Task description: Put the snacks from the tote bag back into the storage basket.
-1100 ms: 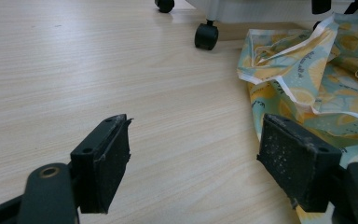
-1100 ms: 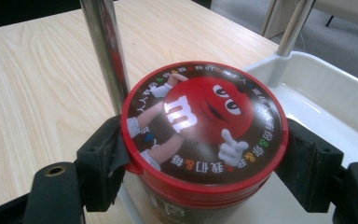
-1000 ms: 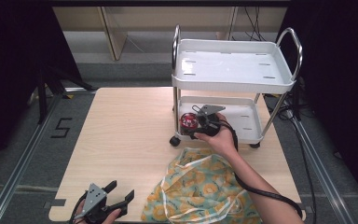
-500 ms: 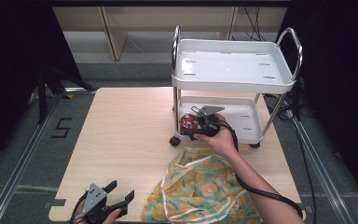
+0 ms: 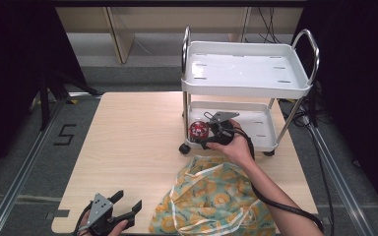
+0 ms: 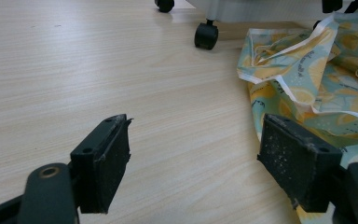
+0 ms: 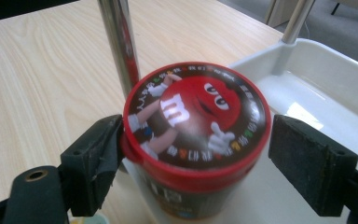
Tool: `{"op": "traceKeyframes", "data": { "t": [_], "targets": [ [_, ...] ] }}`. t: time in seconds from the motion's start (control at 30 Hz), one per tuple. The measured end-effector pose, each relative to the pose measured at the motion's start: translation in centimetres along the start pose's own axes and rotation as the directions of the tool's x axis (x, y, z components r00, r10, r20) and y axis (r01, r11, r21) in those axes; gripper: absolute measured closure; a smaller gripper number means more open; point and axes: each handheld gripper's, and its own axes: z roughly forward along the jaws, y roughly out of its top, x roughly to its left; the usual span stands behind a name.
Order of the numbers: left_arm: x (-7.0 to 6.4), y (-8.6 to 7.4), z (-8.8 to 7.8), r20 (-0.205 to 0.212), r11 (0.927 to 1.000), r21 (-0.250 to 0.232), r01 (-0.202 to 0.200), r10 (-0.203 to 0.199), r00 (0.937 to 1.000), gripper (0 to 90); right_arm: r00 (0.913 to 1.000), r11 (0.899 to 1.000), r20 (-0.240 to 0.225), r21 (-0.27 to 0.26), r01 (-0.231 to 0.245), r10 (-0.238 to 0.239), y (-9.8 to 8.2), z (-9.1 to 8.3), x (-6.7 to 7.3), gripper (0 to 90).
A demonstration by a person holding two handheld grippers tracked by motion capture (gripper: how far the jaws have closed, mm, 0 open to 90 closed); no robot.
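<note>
A red-lidded M&M's tub [image 5: 198, 130] [image 7: 193, 121] stands at the left end of the white cart's lower shelf [image 5: 258, 133] [image 7: 321, 88], beside a chrome post [image 7: 119, 44]. My right gripper [image 5: 203, 133] [image 7: 196, 158] is open with its jaws either side of the tub; the left jaw touches the lid's rim and the right jaw stands just off it. My left gripper [image 5: 129, 199] [image 6: 193, 158] is open and holds nothing, low over the table's front edge, left of a yellow-and-green patterned cloth [image 5: 211, 201] [image 6: 317, 79].
The two-shelf cart [image 5: 246, 91] stands on casters [image 6: 206, 36] at the table's back right, with chrome handles at both ends. Bare wooden tabletop [image 5: 133, 142] spreads across the left and middle. A floor rail and dark surroundings border the table.
</note>
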Motion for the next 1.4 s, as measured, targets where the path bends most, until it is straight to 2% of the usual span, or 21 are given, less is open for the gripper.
{"op": "traceKeyframes", "data": {
  "t": [0.07,0.17,0.2,0.23,0.3,0.37,0.6,0.63,0.7,0.73,0.83,0.87,0.93,0.97,1.03,1.07,1.1,1.17,1.27,1.3,1.4],
  "targets": [
    [-0.2,0.0,-0.2,-0.022,0.9996,0.023,0.015,-0.014,0.9997,23.8,0.9999,1.0,0.001,0.004,0.013,-0.013,-0.1,-0.3,0.0,19.5],
    [-0.2,0.0,-0.2,-0.024,0.9996,0.024,0.016,-0.015,0.9996,23.8,0.9998,1.0,0.013,0.002,0.016,-0.016,-0.2,-1.0,0.0,19.5],
    [-0.2,0.0,-0.2,-0.024,0.9996,0.023,0.016,-0.016,0.9996,23.8,0.9998,1.0,0.001,-0.003,0.02,-0.02,-0.2,-1.1,0.0,19.5],
    [-0.1,0.0,0.0,-0.001,0.9999,-0.003,0.01,-0.01,0.9999,23.8,0.9998,1.0,0.012,0.004,0.015,-0.015,-0.2,-1.3,0.0,19.5],
    [-0.1,0.0,0.0,-0.004,0.9999,-0.001,0.014,-0.014,0.9999,23.8,0.9999,1.0,-0.003,0.003,0.016,-0.016,-0.3,-1.7,0.1,19.7],
    [-0.2,0.0,-0.2,-0.023,0.9996,0.023,0.015,-0.015,0.9996,23.8,0.9999,1.0,0.01,0.009,0.013,-0.013,-0.5,-2.0,0.3,19.9],
    [-0.3,0.0,-0.2,-0.027,0.9994,0.024,0.025,-0.024,0.9993,23.8,0.9996,1.0,0.017,0.007,0.022,-0.022,-1.2,-3.4,0.5,20.7],
    [-0.3,0.0,-0.2,-0.028,0.9994,0.025,0.024,-0.023,0.9993,23.8,0.9998,1.0,0.018,0.011,-0.002,0.001,-1.3,-3.6,0.7,20.7],
    [-0.3,0.0,-0.2,-0.028,0.9994,0.026,0.023,-0.023,0.9994,23.8,0.9993,0.999,0.015,-0.004,0.034,-0.034,-1.5,-4.0,0.5,20.8],
    [-0.3,0.0,-0.2,-0.027,0.9994,0.026,0.024,-0.024,0.9993,23.7,0.9995,1.0,0.028,0.0,0.016,-0.016,-1.6,-4.2,0.6,20.9],
    [-0.2,0.0,-0.1,-0.014,0.9998,0.011,0.014,-0.014,0.9998,23.8,0.9996,1.0,0.022,-0.014,0.02,-0.02,-1.9,-4.8,0.7,21.3],
    [-0.2,0.0,-0.1,-0.02,0.9997,0.014,0.02,-0.019,0.9996,23.7,0.9996,1.0,0.029,-0.016,0.006,-0.006,-2.1,-5.1,0.8,21.4],
    [-0.3,0.0,-0.2,-0.024,0.9996,0.019,0.019,-0.018,0.9995,23.7,0.9998,0.999,0.018,-0.029,0.013,-0.013,-2.2,-5.5,0.7,21.6],
    [-0.3,0.0,-0.2,-0.028,0.9995,0.023,0.022,-0.021,0.9994,23.7,0.9998,0.999,0.016,-0.032,-0.008,0.009,-2.3,-5.8,0.9,21.8],
    [-0.2,0.0,-0.1,-0.016,0.9999,0.008,0.014,-0.014,0.9998,23.7,0.9995,0.999,0.03,-0.041,0.004,-0.003,-2.4,-6.3,0.9,21.8],
    [-0.1,0.0,0.0,-0.006,1.0,0.0,0.008,-0.008,1.0,23.7,0.9998,0.999,0.018,-0.046,0.003,-0.002,-2.5,-6.4,0.8,21.9],
    [-0.1,0.0,0.0,-0.007,1.0,0.0,0.008,-0.008,0.9999,23.7,0.9996,0.998,0.016,-0.052,-0.02,0.021,-2.6,-6.7,0.9,21.9],
    [-0.3,0.0,-0.2,-0.032,0.9993,0.025,0.027,-0.026,0.9991,23.7,0.9998,0.998,0.01,-0.055,-0.018,0.019,-2.8,-7.2,0.9,21.9],
    [-0.3,0.0,-0.2,-0.029,0.9995,0.022,0.022,-0.021,0.9993,23.7,0.9995,0.999,0.028,-0.052,-0.014,0.015,-3.4,-7.8,0.9,21.9],
    [-0.2,0.0,-0.1,-0.019,0.9998,0.011,0.016,-0.015,0.9997,23.8,0.9997,0.999,0.011,-0.051,-0.02,0.021,-3.5,-8.0,1.0,22.0],
    [-0.2,0.0,-0.1,-0.024,0.9997,0.014,0.018,-0.018,0.9996,23.7,0.9994,0.999,0.023,-0.048,-0.023,0.024,-4.0,-8.4,1.2,22.0]
  ]
}}
